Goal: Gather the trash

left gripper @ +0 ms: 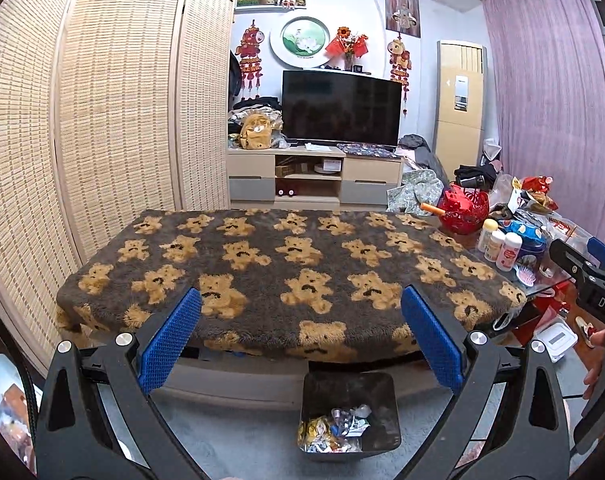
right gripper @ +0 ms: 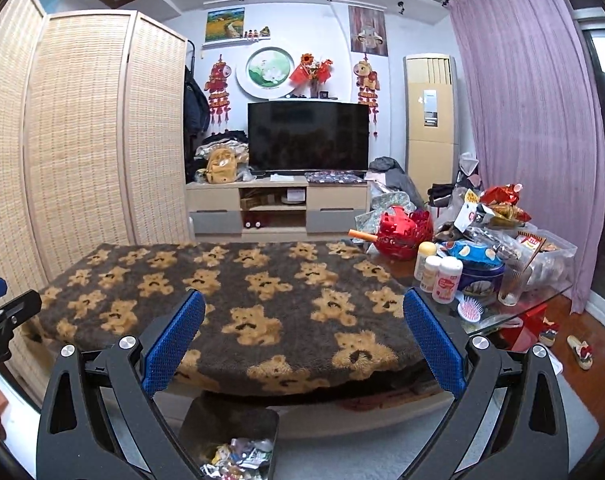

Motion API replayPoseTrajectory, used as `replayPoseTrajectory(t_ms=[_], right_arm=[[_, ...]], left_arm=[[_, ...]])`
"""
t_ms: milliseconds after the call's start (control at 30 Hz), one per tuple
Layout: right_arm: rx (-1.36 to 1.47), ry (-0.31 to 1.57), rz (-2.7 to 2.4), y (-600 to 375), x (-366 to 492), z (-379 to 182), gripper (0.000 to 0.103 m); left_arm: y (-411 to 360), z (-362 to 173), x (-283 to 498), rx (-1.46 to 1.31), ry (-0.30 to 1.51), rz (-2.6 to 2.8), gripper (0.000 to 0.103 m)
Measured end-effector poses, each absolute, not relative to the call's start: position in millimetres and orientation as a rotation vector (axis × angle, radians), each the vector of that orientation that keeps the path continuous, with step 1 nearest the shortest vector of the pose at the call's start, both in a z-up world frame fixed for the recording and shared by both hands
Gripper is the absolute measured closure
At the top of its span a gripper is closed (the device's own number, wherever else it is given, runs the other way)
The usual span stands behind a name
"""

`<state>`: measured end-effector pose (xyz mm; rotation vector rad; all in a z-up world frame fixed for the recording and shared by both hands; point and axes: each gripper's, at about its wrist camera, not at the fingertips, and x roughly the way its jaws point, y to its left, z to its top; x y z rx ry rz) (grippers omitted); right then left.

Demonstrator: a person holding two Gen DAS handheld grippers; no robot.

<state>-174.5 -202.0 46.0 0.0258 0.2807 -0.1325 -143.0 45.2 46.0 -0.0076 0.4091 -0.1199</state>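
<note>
A dark square bin stands on the floor in front of the table, holding several crumpled wrappers. It also shows in the right wrist view. My left gripper is open and empty, held above the bin and the table's front edge. My right gripper is open and empty, a little to the right of the bin. The right gripper's body shows at the right edge of the left wrist view. The bear-patterned blanket covers the table and no trash shows on it.
At the table's right end stand a red basket, white bottles, a blue tin, a glass, a pink hairbrush and snack bags. A woven screen stands left. A TV stand is behind.
</note>
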Motion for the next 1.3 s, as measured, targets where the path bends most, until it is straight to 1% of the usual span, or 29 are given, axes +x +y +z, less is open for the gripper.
replayPoseTrajectory(t_ms=[333,1300], right_arm=[[0.03,0.321,-0.139,-196,-180,43,0.003],[0.033,0.331,-0.135,-194,-174,42,0.003]], left_arm=[[45,43,-152,-0.002,0.415,-0.125,0.008],[46,44,-154,-0.014,0.409,-0.126,0.008]])
